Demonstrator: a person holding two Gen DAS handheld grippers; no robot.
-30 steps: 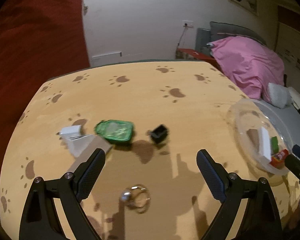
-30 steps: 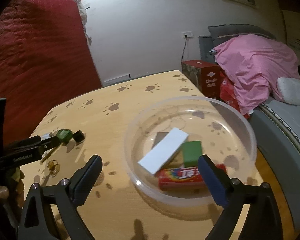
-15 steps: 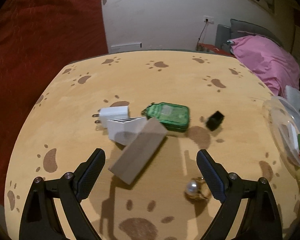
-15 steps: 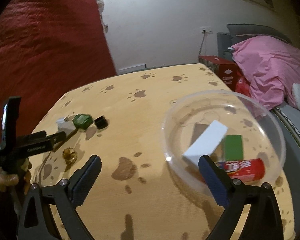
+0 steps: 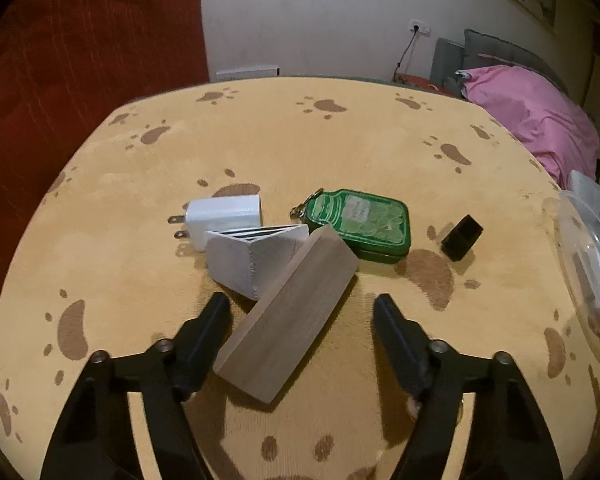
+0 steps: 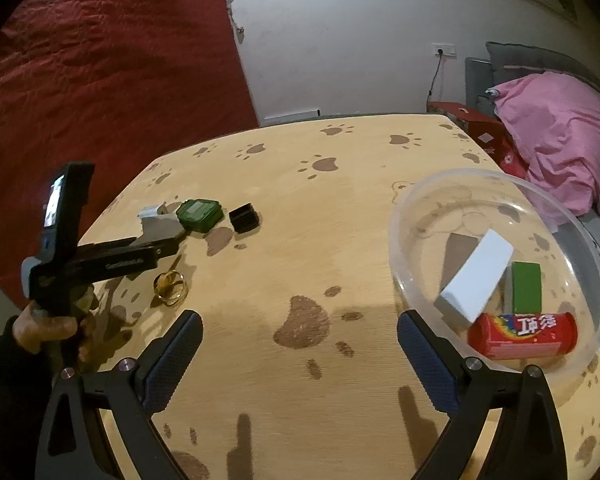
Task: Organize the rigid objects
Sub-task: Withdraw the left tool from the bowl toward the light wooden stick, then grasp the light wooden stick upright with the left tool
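Observation:
In the left wrist view my left gripper (image 5: 302, 306) is open, low over the table, its jaws on either side of a grey-brown wooden block (image 5: 288, 316) that lies diagonally. Behind the block are a white triangular box (image 5: 248, 258), a white charger plug (image 5: 222, 216), a green tin (image 5: 364, 222) and a small black cap (image 5: 462, 237). In the right wrist view my right gripper (image 6: 298, 334) is open and empty above bare table, left of a clear plastic bowl (image 6: 428, 196). The bowl holds a white block (image 6: 476, 280), a green block (image 6: 526, 286) and a red candy pack (image 6: 524, 334).
A gold ring (image 6: 170, 286) lies on the table by the left gripper (image 6: 100, 258), seen from the right wrist. The paw-print table (image 6: 320, 240) ends near a red curtain (image 6: 100, 60) on the left. A pink blanket (image 6: 564, 128) and red box (image 6: 484, 132) lie beyond the right edge.
My left gripper has swung left and come down to the wooden block, which now lies between its jaws. My right gripper has backed away leftwards from the bowl.

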